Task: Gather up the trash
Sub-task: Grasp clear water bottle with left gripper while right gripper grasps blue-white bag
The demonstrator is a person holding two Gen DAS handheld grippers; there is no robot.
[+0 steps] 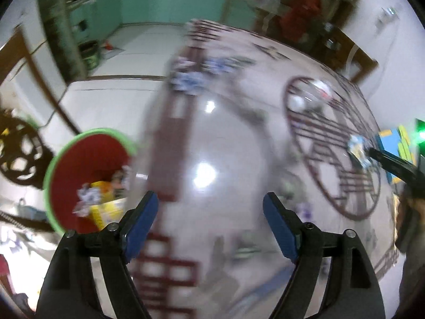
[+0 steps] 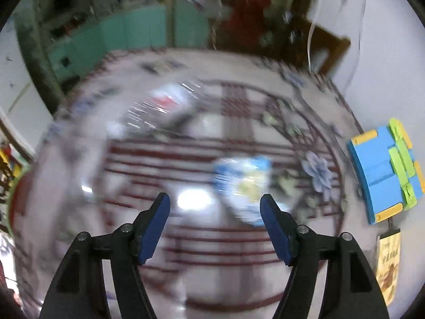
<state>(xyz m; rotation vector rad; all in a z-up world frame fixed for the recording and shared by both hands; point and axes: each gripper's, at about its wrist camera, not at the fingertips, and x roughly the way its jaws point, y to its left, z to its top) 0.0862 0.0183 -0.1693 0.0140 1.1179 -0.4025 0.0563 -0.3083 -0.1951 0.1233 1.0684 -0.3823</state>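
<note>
Both views are motion-blurred. My left gripper (image 1: 211, 202) is open and empty above the glossy round table (image 1: 212, 138). A red bin with a green rim (image 1: 87, 178) stands beside the table's left edge and holds crumpled paper and yellow packaging. Crumpled blue-white paper (image 1: 188, 79) lies at the table's far side, and a clear plastic wrapper (image 1: 310, 95) lies far right. My right gripper (image 2: 215, 203) is open and empty; a blue-white snack packet (image 2: 244, 186) lies on the table just beyond its right finger. The packet also shows in the left wrist view (image 1: 358, 148).
A clear wrapper with a red label (image 2: 162, 106) lies at the far left of the right wrist view. A blue and green toy block (image 2: 385, 175) sits off the table's right edge, with a yellow packet (image 2: 389, 263) below it. Teal cabinets (image 1: 164, 2) stand behind.
</note>
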